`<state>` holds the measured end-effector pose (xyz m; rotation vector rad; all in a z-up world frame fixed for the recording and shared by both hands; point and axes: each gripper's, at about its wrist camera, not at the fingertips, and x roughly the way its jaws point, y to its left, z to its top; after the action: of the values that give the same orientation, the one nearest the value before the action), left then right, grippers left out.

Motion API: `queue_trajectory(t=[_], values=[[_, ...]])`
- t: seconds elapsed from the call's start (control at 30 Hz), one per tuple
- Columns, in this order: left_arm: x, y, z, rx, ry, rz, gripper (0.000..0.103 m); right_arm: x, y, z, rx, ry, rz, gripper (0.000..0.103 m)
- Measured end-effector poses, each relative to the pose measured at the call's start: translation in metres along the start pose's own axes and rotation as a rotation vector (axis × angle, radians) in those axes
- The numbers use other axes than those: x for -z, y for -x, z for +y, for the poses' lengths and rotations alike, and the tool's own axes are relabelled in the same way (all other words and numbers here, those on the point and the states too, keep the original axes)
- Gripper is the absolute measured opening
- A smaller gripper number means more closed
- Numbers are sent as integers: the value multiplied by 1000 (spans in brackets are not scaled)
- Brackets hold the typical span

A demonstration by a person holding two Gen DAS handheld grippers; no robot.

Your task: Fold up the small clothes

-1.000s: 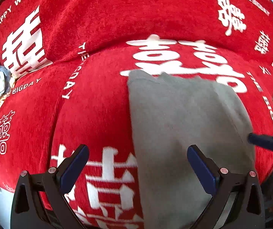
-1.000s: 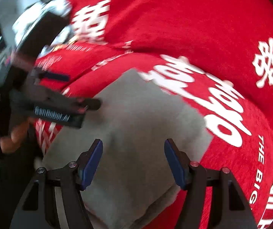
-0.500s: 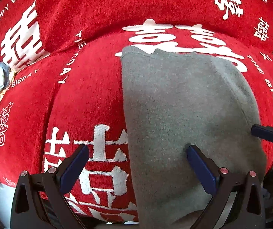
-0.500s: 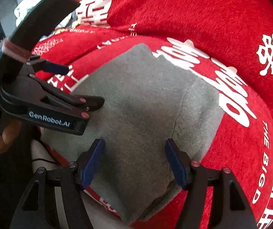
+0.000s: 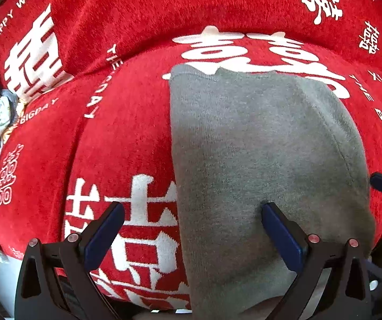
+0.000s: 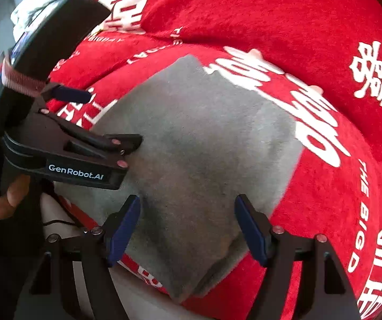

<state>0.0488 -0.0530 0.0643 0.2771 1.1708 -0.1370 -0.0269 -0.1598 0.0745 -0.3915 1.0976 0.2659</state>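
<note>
The red cover [image 5: 127, 122] read "HAPPY WEDDING" and "THE BIGDAY"; the left gripper [image 6: 105, 122] carried "GenRobot.AI". The folded grey garment [image 6: 204, 160] lay on the cover, its near edge cut off. Both grippers gaped over it, the right gripper [image 6: 188, 226] having just widened, gripping nothing.

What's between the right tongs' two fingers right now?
Only the grey garment, lying folded on the red cover. In the right wrist view the right tongs stand open over it, gripping nothing.
</note>
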Motion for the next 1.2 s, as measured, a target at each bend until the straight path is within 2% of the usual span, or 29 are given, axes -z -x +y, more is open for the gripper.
queue_trajectory(t=[0.13, 0.2, 0.33, 0.43, 0.5, 0.57, 0.67, 0.7, 0.8, 0.93, 1.2], values=[[-1, 11, -4, 22, -12, -9, 103, 2, 11, -3, 28, -17, 5, 76], [0, 17, -8, 55, -18, 3, 103, 3, 15, -4, 39, -28, 5, 76], [1, 24, -11, 71, 5, 25, 103, 3, 21, -8, 55, -49, 5, 76], [6, 18, -11, 108, 31, 110, 103, 3, 23, -10, 71, -57, 11, 76], [9, 14, -11, 124, 42, 132, 103, 3, 25, -13, 79, -66, 8, 76], [13, 16, -12, 62, 46, 105, 103, 3, 25, -15, 78, -76, 8, 76], [16, 30, -15, -33, 23, -8, 103, 4, 25, -16, 85, -80, 15, 76], [16, 32, -17, -38, 12, -16, 103, 5, 24, -16, 85, -83, 19, 76], [15, 35, -19, -8, 3, -18, 103, 6, 22, -16, 86, -86, 27, 76], [14, 33, -20, -15, 1, -9, 103, 7, 21, -15, 88, -80, 38, 76], [18, 32, -25, 16, -19, 5, 103, 7, 19, -15, 98, -66, 52, 76]])
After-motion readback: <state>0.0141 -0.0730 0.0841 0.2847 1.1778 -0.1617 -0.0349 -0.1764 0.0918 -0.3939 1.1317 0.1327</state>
